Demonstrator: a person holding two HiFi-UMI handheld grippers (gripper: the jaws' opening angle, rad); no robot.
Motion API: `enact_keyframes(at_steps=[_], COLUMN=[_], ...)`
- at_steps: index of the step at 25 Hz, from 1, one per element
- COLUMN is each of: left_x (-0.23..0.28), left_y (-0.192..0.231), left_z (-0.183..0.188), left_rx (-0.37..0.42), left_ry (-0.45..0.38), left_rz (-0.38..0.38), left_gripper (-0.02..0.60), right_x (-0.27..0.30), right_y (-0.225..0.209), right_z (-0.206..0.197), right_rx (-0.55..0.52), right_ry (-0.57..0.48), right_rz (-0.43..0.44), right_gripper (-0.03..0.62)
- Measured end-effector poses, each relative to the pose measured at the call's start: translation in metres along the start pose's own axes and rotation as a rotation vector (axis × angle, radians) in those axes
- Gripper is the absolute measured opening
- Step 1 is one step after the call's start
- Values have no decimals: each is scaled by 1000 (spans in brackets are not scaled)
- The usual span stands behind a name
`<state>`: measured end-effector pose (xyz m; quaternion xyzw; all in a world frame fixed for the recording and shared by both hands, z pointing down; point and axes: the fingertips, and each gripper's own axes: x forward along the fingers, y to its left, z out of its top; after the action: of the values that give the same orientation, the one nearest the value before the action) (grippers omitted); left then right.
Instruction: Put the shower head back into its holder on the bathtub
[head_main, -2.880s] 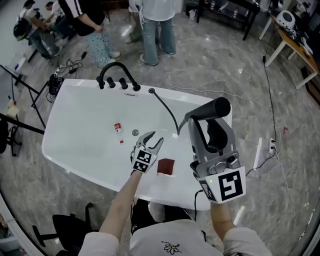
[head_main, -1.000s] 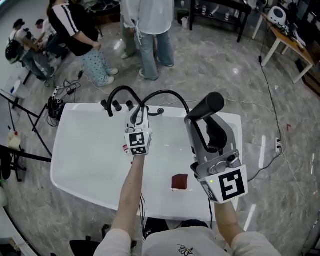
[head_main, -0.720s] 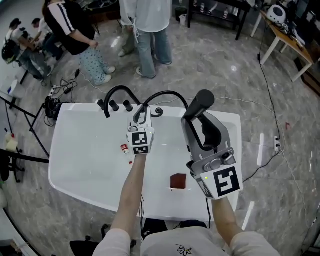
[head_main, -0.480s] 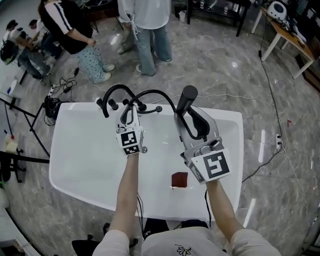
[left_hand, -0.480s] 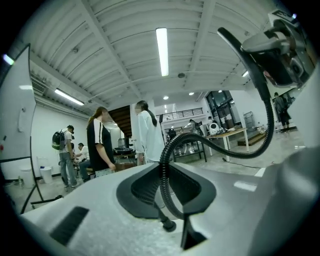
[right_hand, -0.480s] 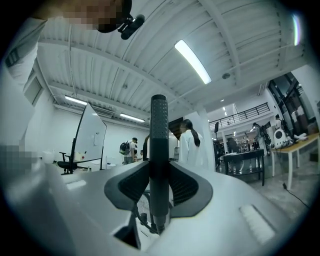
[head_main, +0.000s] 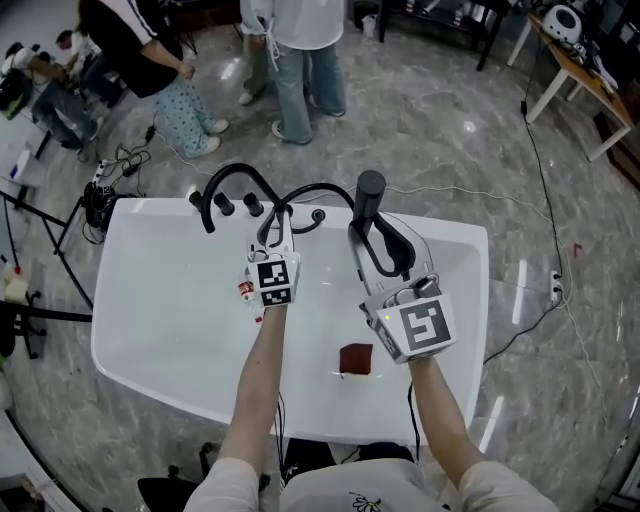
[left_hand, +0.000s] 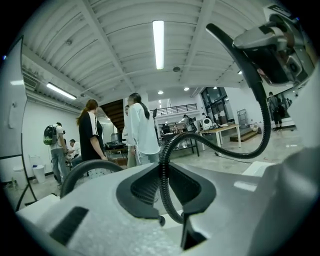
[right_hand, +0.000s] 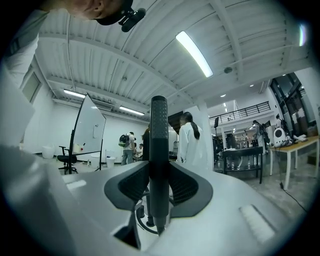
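In the head view, the white bathtub (head_main: 150, 300) fills the middle of the floor, with a black arched faucet (head_main: 232, 177) and its knobs on the far rim. The right gripper (head_main: 372, 236) is held over the far half of the tub and has the black shower head (head_main: 370, 188) standing upright in its jaws, close beside the faucet end. The left gripper (head_main: 277, 224) is just to its left, closed on the black hose (head_main: 325, 187), which arches from there over to the shower head. A small red-and-white bottle (head_main: 244, 290) lies in the tub beside the left gripper's marker cube, and a dark red square (head_main: 355, 358) sits near the tub's near edge (what it is cannot be made out). People (head_main: 300, 50) stand on the floor beyond the tub.

In the left gripper view, the left gripper (left_hand: 167, 192) has its jaws pinched on the ribbed hose (left_hand: 163, 170), which loops up and right toward the right gripper (left_hand: 272, 47).

In the right gripper view, the right gripper (right_hand: 159, 197) has its jaws clamped on the shower head (right_hand: 159, 130), which rises straight up between them. Black fittings show dimly below its lower end.
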<state>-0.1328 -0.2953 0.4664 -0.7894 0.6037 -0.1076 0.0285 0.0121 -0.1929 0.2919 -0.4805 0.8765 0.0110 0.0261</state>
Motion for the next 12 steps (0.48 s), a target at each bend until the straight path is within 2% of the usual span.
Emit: enact_keyframes(at_steps=[3,5,9,12], left_x=[19,30,24,-1], left_y=[-4,-2,7,6], left_z=[-16,-21,3,10], left_rx=[41,39,-28,-127], left_ry=[46,52,-59,-118], left_rz=[-16,-12,-12,-33], left_gripper=[52,52,55,55], right_x=[9,16,26,35], right_y=[-3,-8,-18,-26], right_z=[-10,-20,-42,-49], right_rx=[13,33,17,-3], right_ry=[1,6,38,22], right_rz=[-2,-7,-35,-68], right_gripper=[127,129,127,127])
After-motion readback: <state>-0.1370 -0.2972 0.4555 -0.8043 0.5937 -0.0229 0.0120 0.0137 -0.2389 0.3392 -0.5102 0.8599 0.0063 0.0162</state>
